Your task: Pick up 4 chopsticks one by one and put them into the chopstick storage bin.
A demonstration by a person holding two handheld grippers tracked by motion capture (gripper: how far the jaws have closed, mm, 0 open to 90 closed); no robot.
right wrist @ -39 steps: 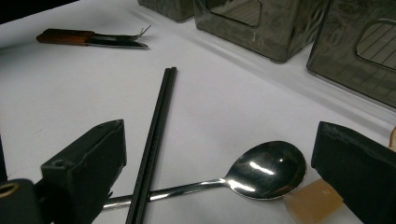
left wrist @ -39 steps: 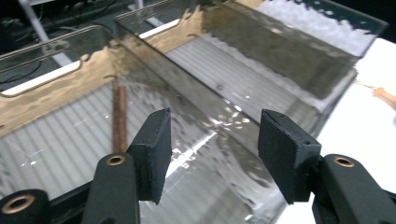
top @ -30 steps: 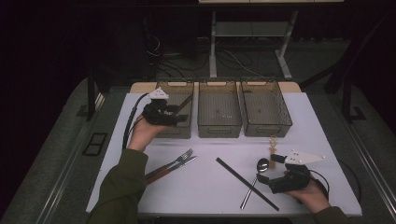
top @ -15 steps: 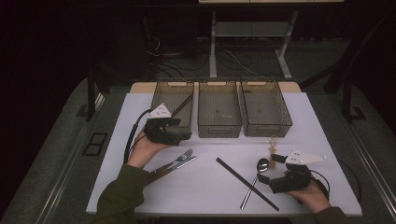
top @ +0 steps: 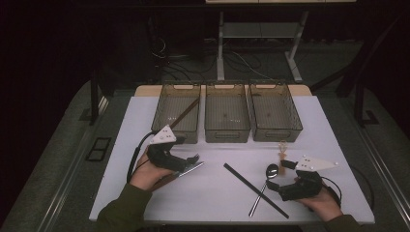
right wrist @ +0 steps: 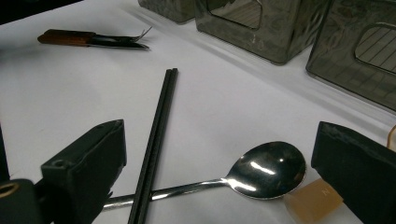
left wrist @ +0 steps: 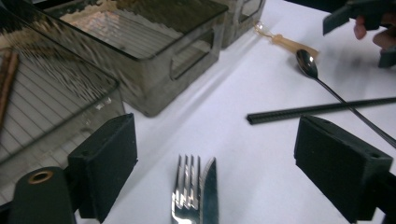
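A fork (left wrist: 186, 193) and a knife (left wrist: 211, 191) with brown handles lie side by side on the white table. My left gripper (left wrist: 219, 163) is open, its jaws standing either side of their tips. In the high view the left gripper (top: 187, 161) hovers over this pair (top: 189, 167). My right gripper (right wrist: 219, 149) is open around the bowl of a steel spoon (right wrist: 268, 170), which crosses a pair of black chopsticks (right wrist: 156, 135). In the high view the right gripper (top: 279, 176) sits at the front right next to the spoon (top: 270, 170).
Three clear bins (top: 227, 126) stand in a row at the back. The left bin (top: 170, 99) holds a brown stick (top: 186, 112) that leans in it. A small amber utensil (top: 282, 147) lies by the right bin's front. The table's front edge is close to both hands.
My left gripper has come back from the left bin toward the person and down over the fork and knife. The right gripper has stayed by the spoon.
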